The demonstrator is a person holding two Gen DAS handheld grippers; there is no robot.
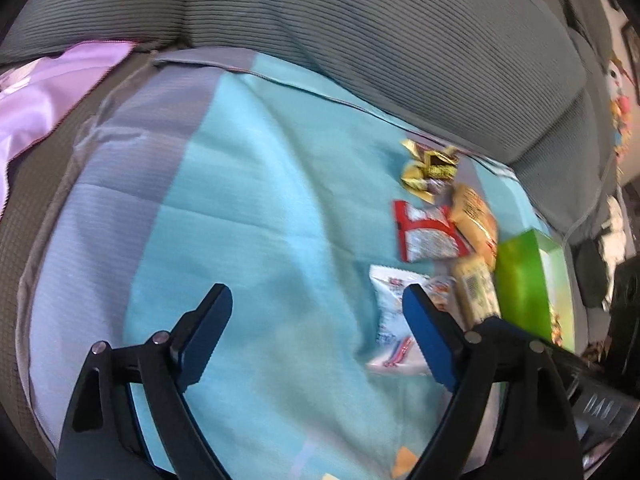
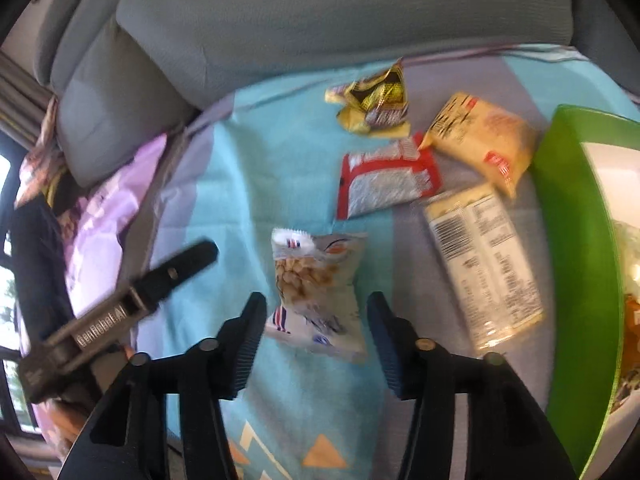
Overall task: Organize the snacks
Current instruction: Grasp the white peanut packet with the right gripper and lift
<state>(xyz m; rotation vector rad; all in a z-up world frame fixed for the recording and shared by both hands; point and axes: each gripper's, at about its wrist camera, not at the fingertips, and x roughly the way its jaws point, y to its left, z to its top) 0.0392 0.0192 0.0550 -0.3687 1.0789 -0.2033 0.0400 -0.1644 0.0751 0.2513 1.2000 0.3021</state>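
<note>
My right gripper [image 2: 316, 344] is part open over the peanut packet [image 2: 316, 292], fingers either side, not touching. Left gripper [image 1: 316, 332] is wide open, empty. I'd drop straight down, pinch mid-packet, then go to the green box [image 2: 576, 240].

1. You are in a home living room: grey ribbed-fabric sofa cushions [image 1: 360, 40] fill the background.
2. A turquoise-and-grey striped cloth cover [image 1: 248, 200] lies over the seat.
3. A crumpled lilac satin fabric [image 1: 44, 96] lies at the side, near a window [image 2: 6, 264].
</note>
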